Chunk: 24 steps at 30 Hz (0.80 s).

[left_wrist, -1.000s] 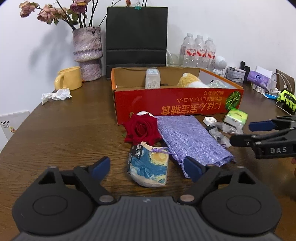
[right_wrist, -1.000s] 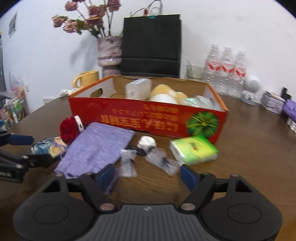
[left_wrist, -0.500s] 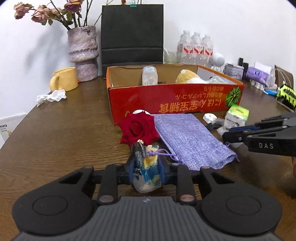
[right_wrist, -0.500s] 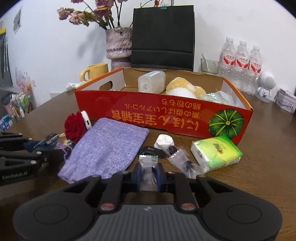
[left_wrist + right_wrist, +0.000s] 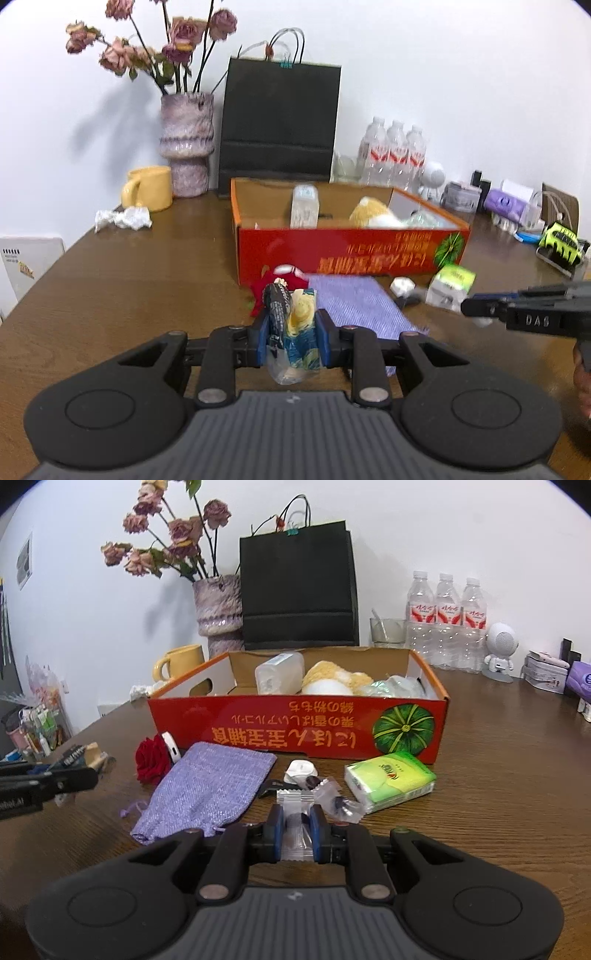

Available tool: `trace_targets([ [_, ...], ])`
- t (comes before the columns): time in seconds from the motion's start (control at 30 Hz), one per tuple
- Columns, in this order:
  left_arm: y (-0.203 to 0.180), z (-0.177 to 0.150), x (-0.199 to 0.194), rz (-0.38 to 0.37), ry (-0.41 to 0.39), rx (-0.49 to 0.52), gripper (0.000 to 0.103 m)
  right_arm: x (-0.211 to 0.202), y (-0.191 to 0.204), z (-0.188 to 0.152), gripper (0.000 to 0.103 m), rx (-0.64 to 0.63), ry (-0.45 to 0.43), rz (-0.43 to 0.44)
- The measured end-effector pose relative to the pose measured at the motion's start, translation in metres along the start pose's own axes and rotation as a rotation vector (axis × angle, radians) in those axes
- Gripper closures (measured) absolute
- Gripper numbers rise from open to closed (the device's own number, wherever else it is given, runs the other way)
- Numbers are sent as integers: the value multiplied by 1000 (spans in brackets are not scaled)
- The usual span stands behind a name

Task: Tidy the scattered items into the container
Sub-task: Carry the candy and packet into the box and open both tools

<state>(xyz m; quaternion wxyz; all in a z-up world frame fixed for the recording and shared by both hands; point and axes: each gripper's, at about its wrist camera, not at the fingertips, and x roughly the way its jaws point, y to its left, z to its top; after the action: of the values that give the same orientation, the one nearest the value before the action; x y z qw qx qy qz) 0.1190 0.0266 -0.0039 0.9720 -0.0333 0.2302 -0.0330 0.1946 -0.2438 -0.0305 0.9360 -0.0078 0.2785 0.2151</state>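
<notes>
The red cardboard box (image 5: 351, 254) (image 5: 295, 723) stands mid-table and holds a plastic jar, a plush toy and a clear bag. My left gripper (image 5: 291, 338) is shut on a blue-and-yellow painted packet (image 5: 295, 332), lifted above the table. My right gripper (image 5: 297, 829) is shut on a clear candy wrapper (image 5: 295, 812), raised just off the table. In front of the box lie a red rose (image 5: 149, 758), a purple cloth pouch (image 5: 207, 790), a green tissue pack (image 5: 389, 781), a small white object (image 5: 299, 770) and another clear wrapper (image 5: 338, 803).
Behind the box stand a black paper bag (image 5: 299, 590), a vase of dried flowers (image 5: 218, 609), a yellow mug (image 5: 147, 188) and water bottles (image 5: 447, 620). A crumpled tissue (image 5: 123, 218) lies at the left. Small items crowd the far right edge.
Both grippers closed from open: the left on the painted packet, the right on the candy wrapper. Both have since lifted their items off the table.
</notes>
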Motion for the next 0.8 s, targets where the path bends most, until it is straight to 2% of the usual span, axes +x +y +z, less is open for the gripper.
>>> trace_targets([
  [0.23, -6, 35, 11, -68, -63, -14, 77, -6, -1, 25, 89, 9, -72, 3],
  [0.37, -10, 68, 35, -97, -95, -17, 77, 1, -4, 59, 89, 42, -119, 38],
  [0.5, -12, 97, 72, -111, -83, -47, 77, 17, -9, 101, 89, 25, -176, 11],
  [0.67, -14, 118, 126, -65, -49, -92, 77, 56, -18, 145, 89, 15, -210, -63],
  [0.8, -15, 120, 161, -22, -17, -106, 77, 96, -32, 159, 89, 46, -169, -77],
])
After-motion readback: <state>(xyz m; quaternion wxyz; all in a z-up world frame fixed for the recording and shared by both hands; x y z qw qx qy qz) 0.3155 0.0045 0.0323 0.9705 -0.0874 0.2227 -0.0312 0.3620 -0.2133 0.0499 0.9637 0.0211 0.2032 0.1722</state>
